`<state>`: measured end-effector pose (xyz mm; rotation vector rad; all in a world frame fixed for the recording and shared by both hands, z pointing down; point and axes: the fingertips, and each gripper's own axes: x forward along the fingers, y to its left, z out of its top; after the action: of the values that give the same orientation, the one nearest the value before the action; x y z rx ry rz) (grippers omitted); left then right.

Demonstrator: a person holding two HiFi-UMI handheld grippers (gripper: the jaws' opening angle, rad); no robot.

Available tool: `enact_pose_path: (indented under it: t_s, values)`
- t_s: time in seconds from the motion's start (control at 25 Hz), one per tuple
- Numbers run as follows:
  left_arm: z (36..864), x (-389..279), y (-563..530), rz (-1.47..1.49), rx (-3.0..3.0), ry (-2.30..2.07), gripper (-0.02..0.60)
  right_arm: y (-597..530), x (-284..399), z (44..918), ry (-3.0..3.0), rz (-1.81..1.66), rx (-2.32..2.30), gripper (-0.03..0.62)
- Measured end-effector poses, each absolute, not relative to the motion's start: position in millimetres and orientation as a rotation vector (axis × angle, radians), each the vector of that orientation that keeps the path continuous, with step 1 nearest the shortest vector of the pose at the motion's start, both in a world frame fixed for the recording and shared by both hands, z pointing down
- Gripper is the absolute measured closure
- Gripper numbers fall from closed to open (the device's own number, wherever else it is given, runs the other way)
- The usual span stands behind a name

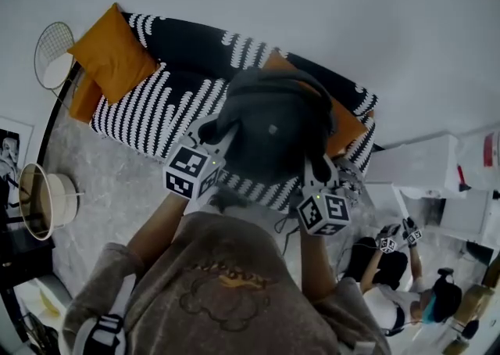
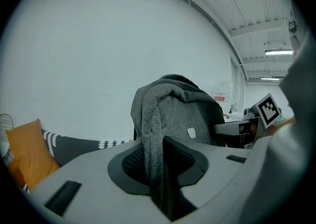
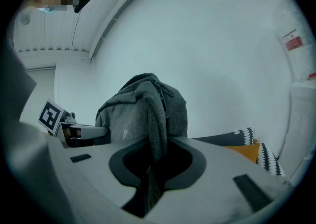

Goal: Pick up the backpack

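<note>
Head view, backpack (image 1: 269,130) over sofa (image 1: 168,107), orange cushion (image 1: 113,52)

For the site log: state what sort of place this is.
Probably a mock living-room corner inside a lab or workshop: a patterned sofa with orange cushions, plus a strip-lit industrial ceiling beyond.

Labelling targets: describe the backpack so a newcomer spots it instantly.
Find the black-and-white patterned sofa against the white wall. Over it hangs the backpack, its straps clamped in the left gripper and right gripper. It's the only plain dark-grey fabric item, unlike the orange cushions.
</note>
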<state>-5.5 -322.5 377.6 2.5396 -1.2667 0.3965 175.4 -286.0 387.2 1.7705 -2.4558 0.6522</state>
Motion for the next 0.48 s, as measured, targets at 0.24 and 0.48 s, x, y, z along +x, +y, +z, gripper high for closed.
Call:
enact_pose_path:
  t_s: [0.24, 0.48]
  values:
    - [380.8, -25.6, -275.4, 0.413, 2.521, -1.274, 0.502, -245.2, 156.5, 391.9, -2.472, 0.658, 1.746, 0.542]
    - [372.0, -60.9, -205.5, 0.398, 2.541, -1.289, 0.502, -178.7, 121.1, 385.3, -2.493, 0.637, 1.757, 0.542]
